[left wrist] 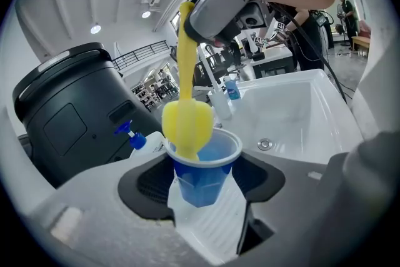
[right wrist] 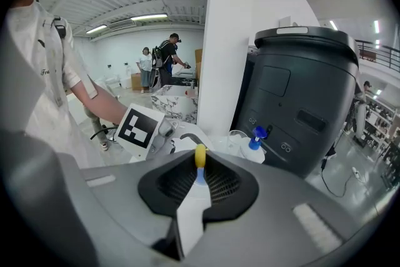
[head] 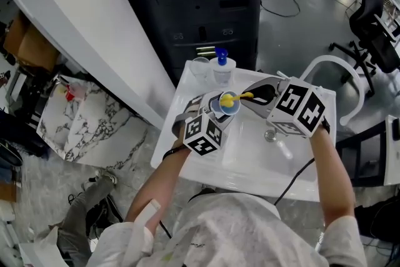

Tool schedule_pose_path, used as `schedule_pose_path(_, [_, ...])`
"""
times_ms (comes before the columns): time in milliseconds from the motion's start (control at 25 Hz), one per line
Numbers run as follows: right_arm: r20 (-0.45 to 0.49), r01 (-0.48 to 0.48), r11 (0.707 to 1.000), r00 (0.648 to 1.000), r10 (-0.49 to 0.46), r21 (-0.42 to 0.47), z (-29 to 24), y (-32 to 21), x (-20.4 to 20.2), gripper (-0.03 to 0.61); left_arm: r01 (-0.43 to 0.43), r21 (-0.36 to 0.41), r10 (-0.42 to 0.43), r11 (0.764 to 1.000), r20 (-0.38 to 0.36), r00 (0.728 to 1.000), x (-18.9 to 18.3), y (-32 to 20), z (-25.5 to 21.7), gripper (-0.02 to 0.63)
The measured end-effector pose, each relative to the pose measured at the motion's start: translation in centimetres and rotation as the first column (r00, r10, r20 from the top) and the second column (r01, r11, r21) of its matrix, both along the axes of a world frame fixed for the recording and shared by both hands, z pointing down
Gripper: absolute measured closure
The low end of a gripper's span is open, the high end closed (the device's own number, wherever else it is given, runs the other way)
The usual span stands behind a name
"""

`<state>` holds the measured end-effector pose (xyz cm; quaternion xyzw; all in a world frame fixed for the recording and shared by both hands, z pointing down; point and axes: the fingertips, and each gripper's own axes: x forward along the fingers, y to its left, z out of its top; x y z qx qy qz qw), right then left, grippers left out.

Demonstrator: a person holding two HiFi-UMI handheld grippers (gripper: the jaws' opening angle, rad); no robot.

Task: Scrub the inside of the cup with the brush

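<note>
Your left tongs [left wrist: 201, 181] are clamped on the blue cup [left wrist: 204, 171], with the pads pressing its lower sides, so the cup stands upright between them with its mouth open to the top. Your right tongs [right wrist: 199, 179] are closed on the thin yellow handle of the brush [left wrist: 186, 122]. In the left gripper view the handle slants down from the right tongs to the cup. The brush's yellow sponge head sits at the cup's rim on its left side. The lower end is dipped inside and most of the head is above the rim. From the head view, you hold both tools over the back left part of the white sink [head: 250, 156], with the cup in the air above the basin rather than set down. The drain [head: 270, 134] lies below and to the right of the cup. A pump bottle [head: 222, 67] with a blue top stands on the sink's far edge, just in front of a dark bin [head: 200, 3].
</note>
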<state>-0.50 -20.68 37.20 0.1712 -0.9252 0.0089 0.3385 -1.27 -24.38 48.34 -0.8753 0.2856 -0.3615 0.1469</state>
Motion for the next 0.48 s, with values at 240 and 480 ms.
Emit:
schedule_pose_path(240, [0.021, -0.024, 1.0, 0.999, 0.024, -0.015, -0.2, -0.4, 0.8, 0.545, -0.017, 0.014, 0.017, 1.0, 0.0, 1.0, 0.4, 0.4, -0.2, 0.321])
schedule_pose_path(480, [0.037, -0.049, 0.999, 0.998, 0.05, -0.016, -0.6, -1.0, 1.6, 0.545, -0.016, 0.03, 0.016, 0.999, -0.008, 1.0, 0.3, 0.3, -0.6, 0.321])
